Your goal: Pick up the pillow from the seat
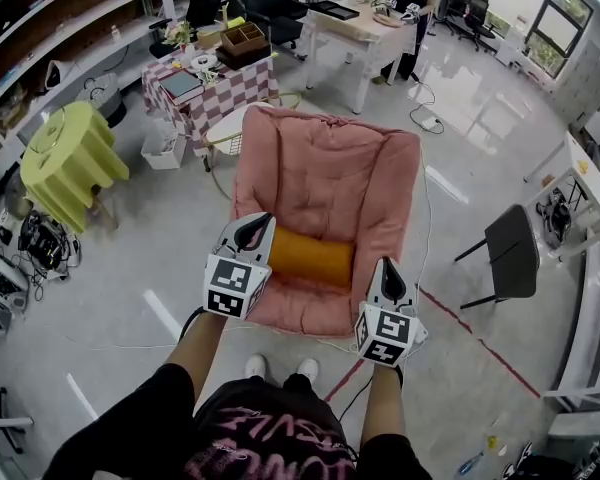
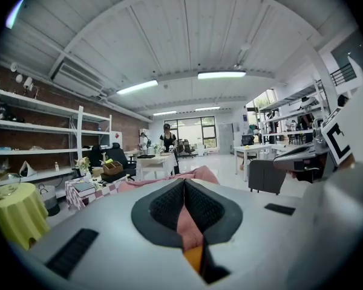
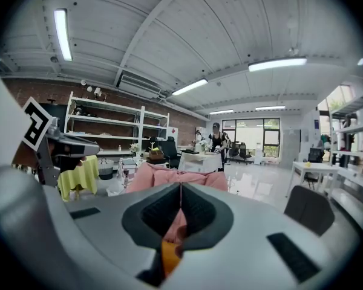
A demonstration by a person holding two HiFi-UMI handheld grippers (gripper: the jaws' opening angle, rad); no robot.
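So the orange pillow (image 1: pixel 310 256) lies crosswise on the pink seat (image 1: pixel 325 168), long axis running left to right. The left gripper (image 1: pixel 252 224) is right by its left end and looks nearer. The right gripper (image 1: pixel 390 274) hangs just off the right end. Both are pinched together on nothing.

shirt (image 1: pixel 270 438): black, pink print | shoes (image 1: pixel 257 366): white | left tool (image 1: pixel 250 230), right tool (image 1: pixel 390 280): grey, black pads (image 2: pixel 163 209), marker cubes (image 1: pixel 232 286)

The right claw (image 3: pixel 180 188), jaws together and empty, points toward the pink chair (image 3: pixel 160 175) holding the orange pillow (image 3: pixel 169 255).
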